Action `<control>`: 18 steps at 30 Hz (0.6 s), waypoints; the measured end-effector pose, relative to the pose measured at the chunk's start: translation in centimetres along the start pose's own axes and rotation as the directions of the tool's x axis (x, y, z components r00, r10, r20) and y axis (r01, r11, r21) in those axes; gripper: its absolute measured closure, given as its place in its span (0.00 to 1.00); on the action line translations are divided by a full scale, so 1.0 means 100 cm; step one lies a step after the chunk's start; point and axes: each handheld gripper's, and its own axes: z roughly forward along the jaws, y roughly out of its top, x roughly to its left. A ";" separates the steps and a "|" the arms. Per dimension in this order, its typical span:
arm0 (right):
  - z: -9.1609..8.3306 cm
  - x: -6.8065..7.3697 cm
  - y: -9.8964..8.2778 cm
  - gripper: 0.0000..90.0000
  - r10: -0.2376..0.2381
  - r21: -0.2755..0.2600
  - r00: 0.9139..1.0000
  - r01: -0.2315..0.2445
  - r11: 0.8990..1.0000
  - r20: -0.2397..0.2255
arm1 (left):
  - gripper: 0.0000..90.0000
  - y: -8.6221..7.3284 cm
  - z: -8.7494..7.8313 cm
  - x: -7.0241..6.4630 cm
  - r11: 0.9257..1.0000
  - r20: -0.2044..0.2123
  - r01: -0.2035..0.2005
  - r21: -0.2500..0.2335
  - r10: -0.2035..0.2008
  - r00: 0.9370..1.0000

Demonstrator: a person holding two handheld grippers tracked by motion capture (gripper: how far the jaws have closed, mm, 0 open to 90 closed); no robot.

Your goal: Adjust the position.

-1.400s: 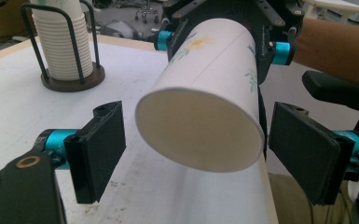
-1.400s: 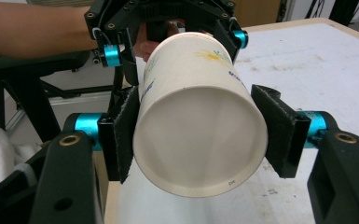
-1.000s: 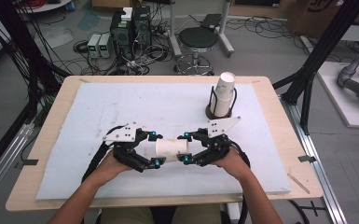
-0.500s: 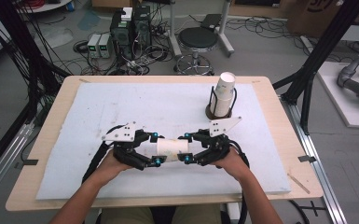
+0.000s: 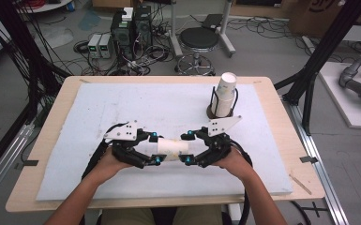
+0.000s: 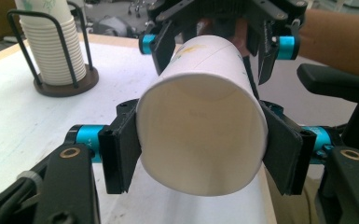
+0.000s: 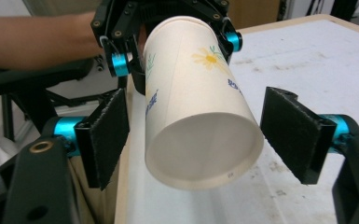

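Paper cup (image 5: 172, 150) lies on its side, held up between both grippers near the tabletop's front edge, about mid-width. White, yellow daisy print, green leaf sprig, blue writing too small to read. Cup empty.

Left gripper (image 6: 200, 156) jaws have just been closing, pads now clamped on the cup's rim end.

Right gripper (image 7: 198, 137) jaws have just been opening; pads clear of the cup's base end.

Wire holder (image 5: 212, 104) toward the back right corner holds a stack of paper cups (image 5: 225, 93).

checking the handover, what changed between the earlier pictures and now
The left tongs have just been closing and now clamp the cup at its open end. The right tongs have just been opening and stand clear of it. Both hands, the cup and the cup stack stayed put.
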 end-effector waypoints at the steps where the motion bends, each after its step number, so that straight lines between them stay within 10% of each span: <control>1: -0.001 0.001 0.001 0.23 0.002 0.007 1.000 -0.002 1.000 0.014 | 0.40 0.001 -0.001 0.001 1.000 -0.003 -0.001 0.009 0.001 1.000; 9: -0.002 0.002 0.010 0.23 -0.033 0.069 0.998 0.029 0.997 0.062 | 0.40 0.015 -0.006 0.003 0.994 -0.020 -0.021 0.108 0.023 1.000; 18: 0.003 0.004 0.019 0.22 -0.095 0.164 0.991 0.079 0.983 0.094 | 0.40 0.034 -0.005 0.006 0.969 -0.023 -0.063 0.237 0.071 0.997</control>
